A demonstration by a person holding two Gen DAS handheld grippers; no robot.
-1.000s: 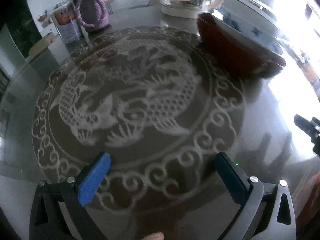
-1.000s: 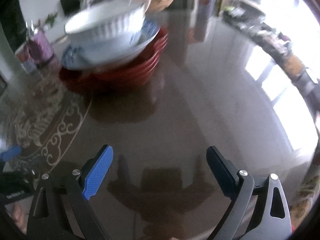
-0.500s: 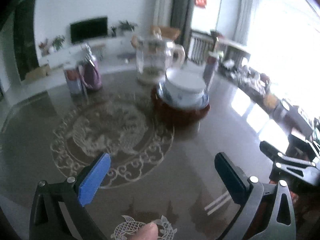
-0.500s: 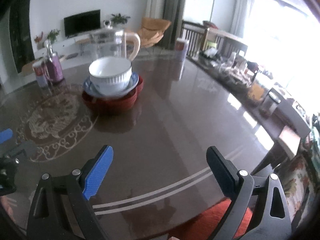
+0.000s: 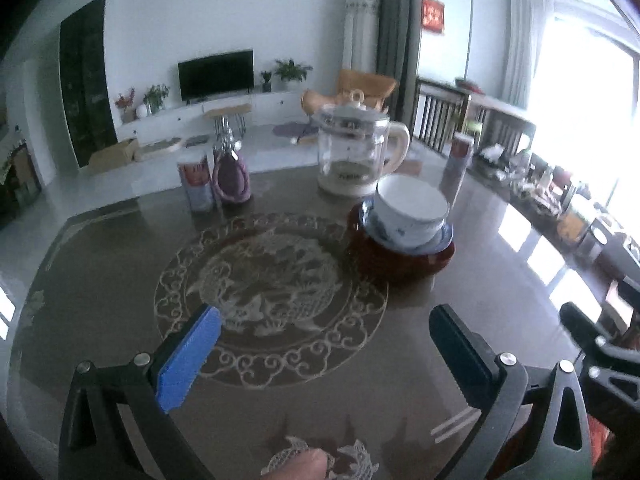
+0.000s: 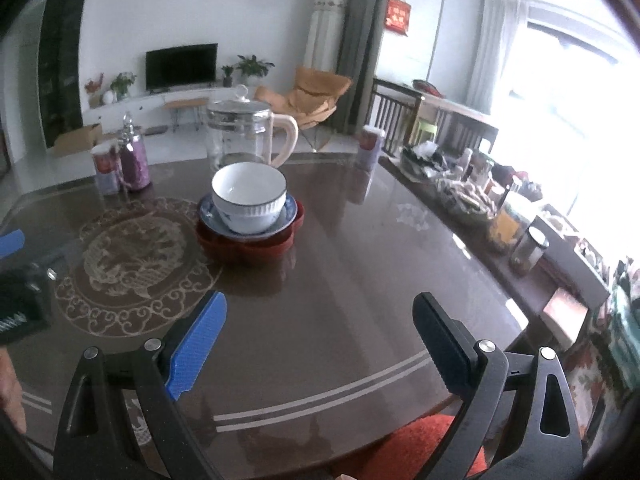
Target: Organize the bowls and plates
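Observation:
A white bowl (image 5: 412, 212) (image 6: 249, 195) sits in a blue-patterned plate (image 5: 442, 240) (image 6: 290, 216), which rests on stacked red dishes (image 5: 400, 266) (image 6: 248, 246) on the round table. My left gripper (image 5: 324, 344) is open with nothing between its fingers, held well back from the stack, above the dragon pattern. My right gripper (image 6: 320, 336) is also open and holds nothing, near the table's front edge. In the right wrist view the left gripper's blue fingertip (image 6: 10, 236) shows at the left border.
A glass kettle (image 5: 356, 156) (image 6: 244, 136) stands just behind the stack. A red can (image 5: 196, 184) and a purple jar (image 5: 232, 176) stand at the back left. Jars and clutter (image 6: 480, 200) line a counter on the right. A red cushion (image 6: 404, 448) lies below the table edge.
Both grippers have pulled back and risen from close to the table and the stack. The whole table and room are now in view. The stack has not moved.

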